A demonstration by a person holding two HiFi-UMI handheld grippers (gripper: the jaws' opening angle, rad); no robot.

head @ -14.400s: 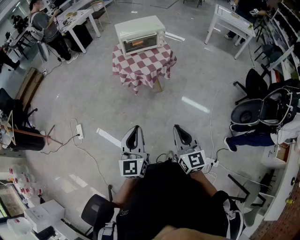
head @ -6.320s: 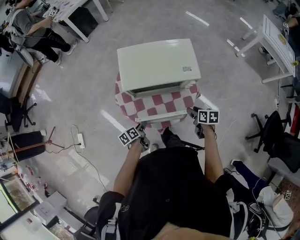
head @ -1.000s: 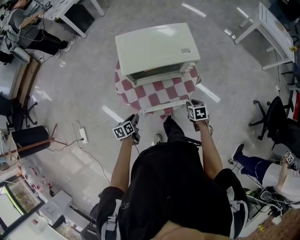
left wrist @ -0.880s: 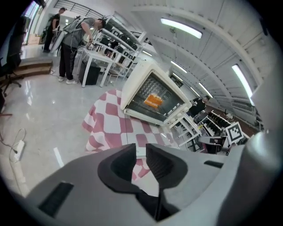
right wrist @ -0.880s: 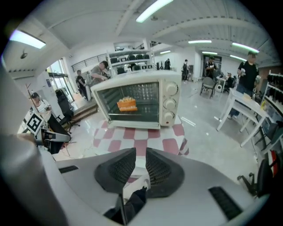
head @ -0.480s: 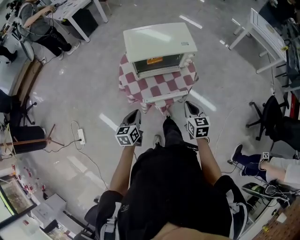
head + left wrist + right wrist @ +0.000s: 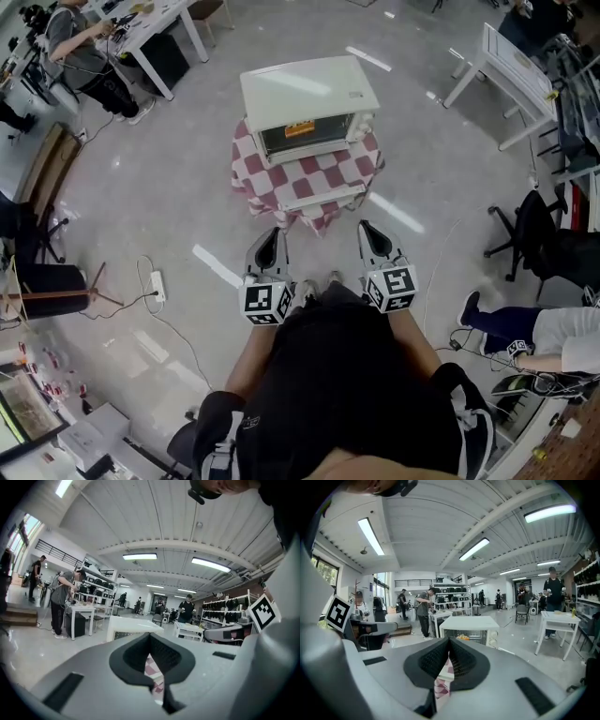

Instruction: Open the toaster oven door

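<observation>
Looks finished with the opening: holding the left gripper (image 7: 270, 236) and right gripper (image 7: 367, 231) well short of the toaster oven (image 7: 309, 94), both pressed shut on nothing, its door (image 7: 322, 197) apparently folded down flat in front, so next calls only for staying clear.

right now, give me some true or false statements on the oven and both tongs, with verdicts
The cream metal toaster oven stands on a red-and-white checked tablecloth. True.
The oven's drop-down door is shut. False: it is open, folded down flat.
The left tongs grip the door. False: they are shut on nothing, held back from the oven.
The right tongs are shut and empty. True.
</observation>
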